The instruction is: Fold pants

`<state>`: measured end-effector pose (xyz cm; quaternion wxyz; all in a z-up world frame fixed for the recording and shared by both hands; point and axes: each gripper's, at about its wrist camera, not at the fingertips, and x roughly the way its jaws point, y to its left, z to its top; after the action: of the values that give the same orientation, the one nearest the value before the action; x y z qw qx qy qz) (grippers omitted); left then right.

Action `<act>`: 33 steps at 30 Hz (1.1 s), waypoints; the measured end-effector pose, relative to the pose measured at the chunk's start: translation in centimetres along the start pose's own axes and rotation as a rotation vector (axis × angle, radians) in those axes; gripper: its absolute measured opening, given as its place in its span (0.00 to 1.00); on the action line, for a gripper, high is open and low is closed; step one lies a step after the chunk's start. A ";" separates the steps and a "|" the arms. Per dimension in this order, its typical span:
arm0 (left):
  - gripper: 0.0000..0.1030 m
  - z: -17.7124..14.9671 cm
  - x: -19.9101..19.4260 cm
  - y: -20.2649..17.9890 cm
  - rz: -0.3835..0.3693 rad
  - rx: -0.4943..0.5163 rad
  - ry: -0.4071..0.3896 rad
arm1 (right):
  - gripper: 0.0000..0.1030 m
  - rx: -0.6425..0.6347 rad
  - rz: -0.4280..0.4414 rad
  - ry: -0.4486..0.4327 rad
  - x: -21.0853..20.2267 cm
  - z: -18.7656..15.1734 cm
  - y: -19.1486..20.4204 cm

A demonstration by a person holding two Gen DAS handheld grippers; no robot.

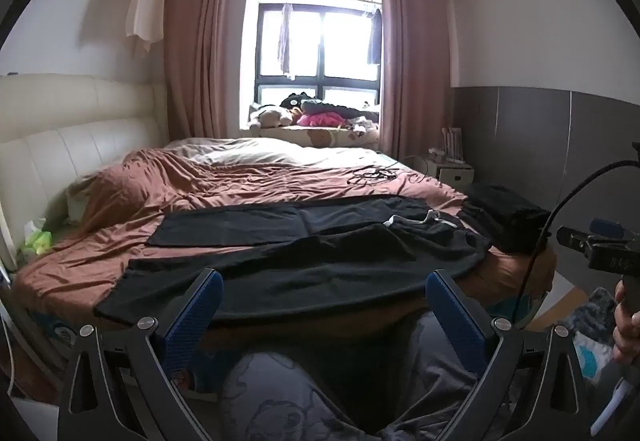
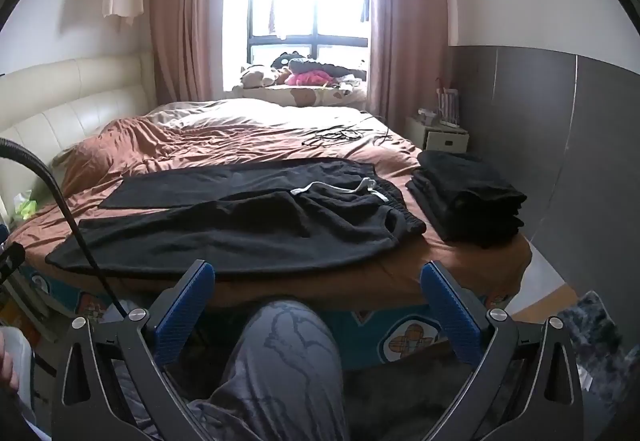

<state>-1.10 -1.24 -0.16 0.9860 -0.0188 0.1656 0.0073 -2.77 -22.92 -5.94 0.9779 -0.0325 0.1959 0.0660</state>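
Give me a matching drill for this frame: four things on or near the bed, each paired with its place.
Things:
1. pants
2. folded stack
3. cable
4. stuffed toys

Places:
A. window sill
B. far side of the bed, on the brown cover
C. right corner of the bed
D. spread flat along the near edge of the bed

Pairs: 1-D, 2-C, 3-B, 4-A

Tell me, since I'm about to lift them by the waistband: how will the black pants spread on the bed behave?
The black pants look soft and wrinkled, so they will likely hang limp from both grip points. The legs lie spread apart across the bed, so they will probably drag and bunch. The white drawstring lies loose and may dangle.
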 end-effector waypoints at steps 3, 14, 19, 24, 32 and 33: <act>1.00 -0.2 -0.1 -0.2 -0.005 -0.002 0.000 | 1.00 -0.001 0.002 -0.003 -0.1 0.0 0.2; 1.00 -0.1 -0.6 -0.1 -0.001 -0.008 -0.010 | 1.00 0.007 0.003 -0.008 -0.2 0.0 -0.2; 0.99 0.0 -0.8 -0.1 -0.004 -0.014 -0.021 | 1.00 0.003 0.000 -0.010 -0.1 0.0 -0.1; 0.99 -0.2 -1.0 0.1 -0.002 -0.013 -0.018 | 1.00 0.003 0.002 -0.011 -0.2 -0.1 -0.1; 1.00 -0.5 -1.1 0.2 -0.009 -0.016 -0.019 | 1.00 0.002 -0.003 -0.011 -0.1 0.0 -0.2; 0.99 -0.5 -1.2 0.2 -0.010 -0.015 -0.020 | 1.00 0.002 -0.004 -0.011 -0.1 0.0 -0.2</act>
<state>-2.38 -1.08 -0.26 0.9874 -0.0268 0.1558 0.0036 -2.83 -23.13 -5.90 0.9791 -0.0315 0.1904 0.0638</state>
